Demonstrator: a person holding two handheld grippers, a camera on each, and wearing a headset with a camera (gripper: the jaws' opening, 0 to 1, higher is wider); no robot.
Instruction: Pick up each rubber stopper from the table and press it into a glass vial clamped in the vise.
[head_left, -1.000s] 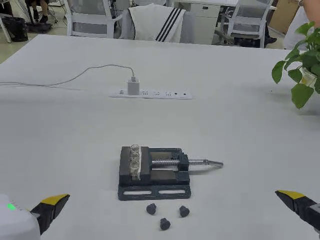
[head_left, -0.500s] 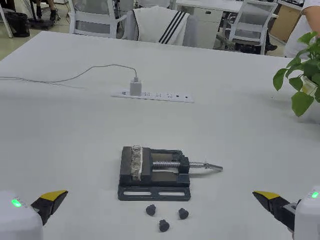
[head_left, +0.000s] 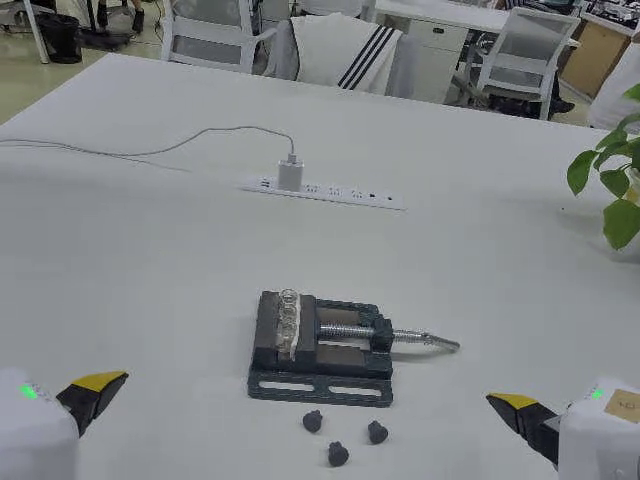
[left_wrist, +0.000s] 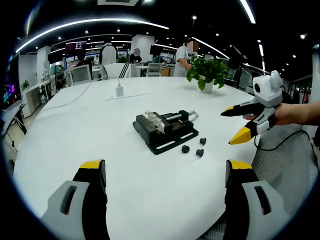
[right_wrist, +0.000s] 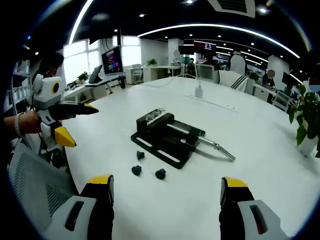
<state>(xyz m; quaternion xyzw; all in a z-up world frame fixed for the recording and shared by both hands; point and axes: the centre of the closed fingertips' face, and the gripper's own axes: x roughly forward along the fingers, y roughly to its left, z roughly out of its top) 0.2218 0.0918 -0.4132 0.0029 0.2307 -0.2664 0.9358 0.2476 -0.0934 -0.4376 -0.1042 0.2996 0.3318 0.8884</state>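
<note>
The vise (head_left: 320, 350) is a squat block of dark, matte metal on a slotted base plate; a bright threaded screw (head_left: 425, 341) runs out of its right end to a thin handle; between its jaws, at the left end, a short row of clear glass vials (head_left: 289, 322) stands upright; three rubber stoppers (head_left: 338, 455), small, dark and dull, each a rounded cap on a narrower plug, lie loose on the table just in front of the vise's base, near one another but not touching; the left gripper (left_wrist: 165, 165) hangs at the near left, its two black, yellow-tipped fingers spread wide and holding nothing; the right gripper (right_wrist: 166, 181), at the near right, is likewise spread wide and empty; both are well apart from the vise and the stoppers; the table (head_left: 150, 260) is broad, smooth and pale grey-white; farther back on it lies a white power strip (head_left: 325, 190) with a white charger (head_left: 290, 176) plugged in, its thin cable (head_left: 150, 152) curving away to the left; a leafy green plant (head_left: 610, 190) stands at the right edge; beyond the table are pale-framed chairs (head_left: 215, 35), one draped with a white jacket (head_left: 340, 50) with dark stripes, in an open office lit by ceiling strips
</note>
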